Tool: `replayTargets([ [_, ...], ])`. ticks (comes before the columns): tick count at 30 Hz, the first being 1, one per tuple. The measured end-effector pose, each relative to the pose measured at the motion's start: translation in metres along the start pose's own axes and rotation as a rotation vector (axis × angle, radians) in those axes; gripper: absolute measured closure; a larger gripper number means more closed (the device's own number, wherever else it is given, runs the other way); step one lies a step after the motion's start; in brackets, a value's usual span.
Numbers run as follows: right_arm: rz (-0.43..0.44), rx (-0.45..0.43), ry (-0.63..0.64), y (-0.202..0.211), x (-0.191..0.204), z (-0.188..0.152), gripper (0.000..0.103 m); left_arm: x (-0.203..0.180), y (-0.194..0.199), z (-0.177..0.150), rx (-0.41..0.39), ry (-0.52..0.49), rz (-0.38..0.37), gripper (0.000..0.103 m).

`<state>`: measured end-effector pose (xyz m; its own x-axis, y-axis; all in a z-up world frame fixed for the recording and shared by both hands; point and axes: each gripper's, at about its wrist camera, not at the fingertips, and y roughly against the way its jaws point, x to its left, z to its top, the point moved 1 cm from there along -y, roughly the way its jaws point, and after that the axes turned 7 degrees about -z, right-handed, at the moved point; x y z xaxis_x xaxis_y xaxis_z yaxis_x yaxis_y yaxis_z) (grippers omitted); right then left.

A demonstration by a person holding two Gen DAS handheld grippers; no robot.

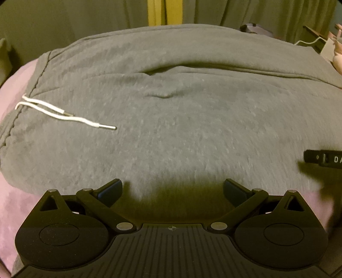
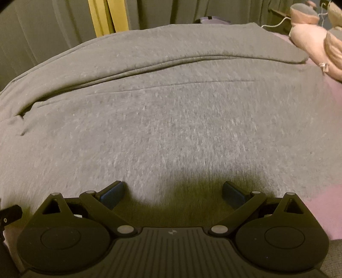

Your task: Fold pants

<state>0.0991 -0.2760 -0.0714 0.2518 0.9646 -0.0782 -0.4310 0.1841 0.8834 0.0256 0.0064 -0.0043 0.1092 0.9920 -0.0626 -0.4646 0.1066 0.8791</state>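
Grey sweatpants point(image 1: 171, 119) lie spread flat across a pink bed cover, filling most of both views. Their waistband is at the left in the left wrist view, with a white drawstring point(image 1: 64, 113) lying loose on the cloth. A fold line runs across the far part of the pants point(image 2: 171, 119) in the right wrist view. My left gripper point(image 1: 172, 190) hovers open over the near edge of the pants, nothing between its fingers. My right gripper point(image 2: 173, 191) is likewise open just above the cloth. Part of the right gripper point(image 1: 322, 158) shows at the right edge of the left wrist view.
Pink bed cover point(image 1: 12, 89) shows at the left and the pink cover point(image 2: 329, 205) at the near right. Pink plush toys point(image 2: 314, 38) and a white cable point(image 2: 275, 23) sit at the far right. Grey curtains point(image 2: 42, 32) with a yellow strip point(image 2: 100, 17) hang behind the bed.
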Motion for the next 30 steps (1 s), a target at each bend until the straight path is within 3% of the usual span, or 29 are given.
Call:
replayTargets([
  [3, 0.009, 0.012, -0.01, -0.004, -0.002, 0.0, 0.004, 0.001, 0.007, 0.007, -0.04, -0.005, 0.035, 0.0],
  [7, 0.017, 0.016, -0.017, -0.01, -0.004, 0.005, 0.003, 0.011, 0.023, 0.032, -0.185, 0.028, 0.105, 0.0],
  [11, -0.006, -0.001, 0.044, -0.013, 0.004, 0.01, 0.003, 0.039, 0.022, 0.07, -0.304, 0.185, 0.172, 0.0],
  [14, 0.03, -0.006, 0.051, -0.009, -0.005, 0.034, 0.004, 0.061, 0.008, 0.092, -0.335, 0.27, 0.287, 0.0],
  [18, 0.092, -0.138, -0.145, 0.0, -0.039, 0.1, 0.004, 0.087, -0.026, 0.092, -0.334, 0.322, 0.434, 0.0],
  [21, 0.149, -0.227, -0.262, -0.012, -0.05, 0.167, 0.006, 0.097, -0.05, 0.085, -0.289, 0.343, 0.459, 0.0],
  [23, 0.132, -0.254, -0.273, -0.029, -0.046, 0.208, 0.018, 0.099, -0.052, 0.085, -0.311, 0.338, 0.461, 0.0],
  [26, 0.119, -0.239, -0.299, -0.065, -0.037, 0.26, 0.035, 0.1, -0.053, 0.082, -0.371, 0.333, 0.459, 0.0],
  [30, 0.123, -0.147, -0.421, -0.116, -0.034, 0.309, 0.045, 0.098, -0.067, 0.085, -0.369, 0.329, 0.457, 0.0],
])
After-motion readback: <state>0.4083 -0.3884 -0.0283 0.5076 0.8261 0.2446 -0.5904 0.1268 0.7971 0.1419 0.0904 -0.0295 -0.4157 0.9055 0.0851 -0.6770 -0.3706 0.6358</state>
